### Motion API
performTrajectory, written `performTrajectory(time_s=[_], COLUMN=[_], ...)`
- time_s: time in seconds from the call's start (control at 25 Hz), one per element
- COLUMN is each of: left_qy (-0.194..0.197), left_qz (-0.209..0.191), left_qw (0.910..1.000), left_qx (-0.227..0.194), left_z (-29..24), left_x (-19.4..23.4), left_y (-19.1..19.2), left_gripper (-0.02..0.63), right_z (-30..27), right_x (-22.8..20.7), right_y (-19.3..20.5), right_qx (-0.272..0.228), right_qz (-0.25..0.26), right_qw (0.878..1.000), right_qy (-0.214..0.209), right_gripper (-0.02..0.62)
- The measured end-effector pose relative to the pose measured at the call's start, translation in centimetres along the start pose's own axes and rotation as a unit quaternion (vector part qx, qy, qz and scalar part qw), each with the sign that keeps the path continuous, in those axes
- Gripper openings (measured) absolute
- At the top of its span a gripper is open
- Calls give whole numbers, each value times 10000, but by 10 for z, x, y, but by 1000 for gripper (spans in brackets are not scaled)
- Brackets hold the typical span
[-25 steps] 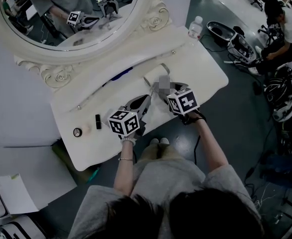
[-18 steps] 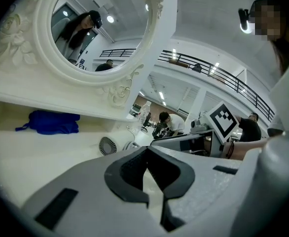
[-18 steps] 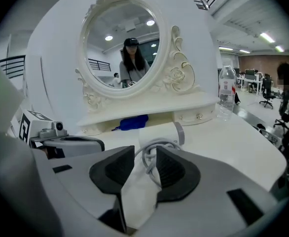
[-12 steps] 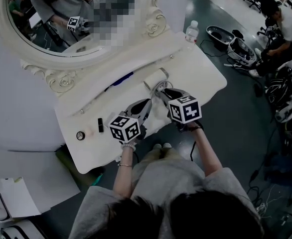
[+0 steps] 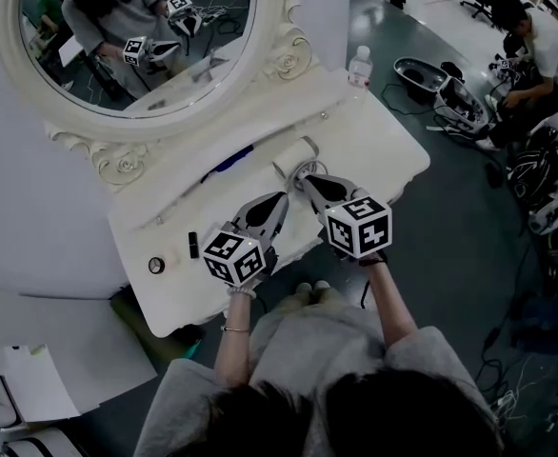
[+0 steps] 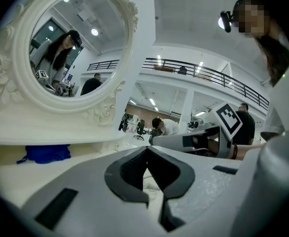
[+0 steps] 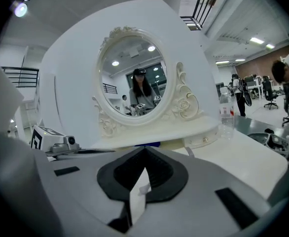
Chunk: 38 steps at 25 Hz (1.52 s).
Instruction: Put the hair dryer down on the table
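Oval mirror [image 5: 136,46] tops white vanity table [image 5: 384,150]; floor [image 5: 450,236] perhaps concrete.

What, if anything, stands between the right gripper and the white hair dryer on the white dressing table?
Nothing visible does. The white hair dryer lies on the white dressing table, just past the tips of the right gripper, whose jaws are shut. Whether they touch it cannot be told.

Head camera looks down; others face mirror [image 7: 134,78].
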<state>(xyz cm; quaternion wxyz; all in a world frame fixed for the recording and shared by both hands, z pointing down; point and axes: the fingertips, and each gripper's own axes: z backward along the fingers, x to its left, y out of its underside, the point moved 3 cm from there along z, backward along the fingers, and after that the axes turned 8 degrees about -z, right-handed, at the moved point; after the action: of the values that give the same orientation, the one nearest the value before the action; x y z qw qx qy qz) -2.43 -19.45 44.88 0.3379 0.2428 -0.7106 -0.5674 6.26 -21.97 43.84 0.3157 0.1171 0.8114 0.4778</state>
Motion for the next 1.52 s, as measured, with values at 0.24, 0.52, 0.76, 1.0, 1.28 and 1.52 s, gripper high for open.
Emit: performTrajectory(time_s=[0.24,0.52,0.76,1.0,1.28,1.52], left_qy=[24,17,8,8,56,83], left_qz=[-257,-461,-586,-685,-743,-755], left_qw=[9990,9969,9954,9942,9939,9937], left_qx=[-353,-637,-754,-831,-811,-822], left_z=[8,15,23,24,21,20], left_x=[-18,-36,-51,-60,-68,-68], left_y=[-26,-42,-49,-54,-53,-52], left_gripper=[5,5,5,5,5,5], right_z=[20,38,51,59,62,60], right_x=[19,37,43,44,38,35], right_y=[-19,-32,-35,-36,-33,-31], right_qx=[-448,-749,-864,-949,-995,-997], right_qz=[262,523,739,898,943,967], right_qw=[9981,9942,9911,9890,9881,9881], right_qy=[-323,-576,-696,-693,-690,-661], right_gripper=[2,0,0,-2,-2,-2])
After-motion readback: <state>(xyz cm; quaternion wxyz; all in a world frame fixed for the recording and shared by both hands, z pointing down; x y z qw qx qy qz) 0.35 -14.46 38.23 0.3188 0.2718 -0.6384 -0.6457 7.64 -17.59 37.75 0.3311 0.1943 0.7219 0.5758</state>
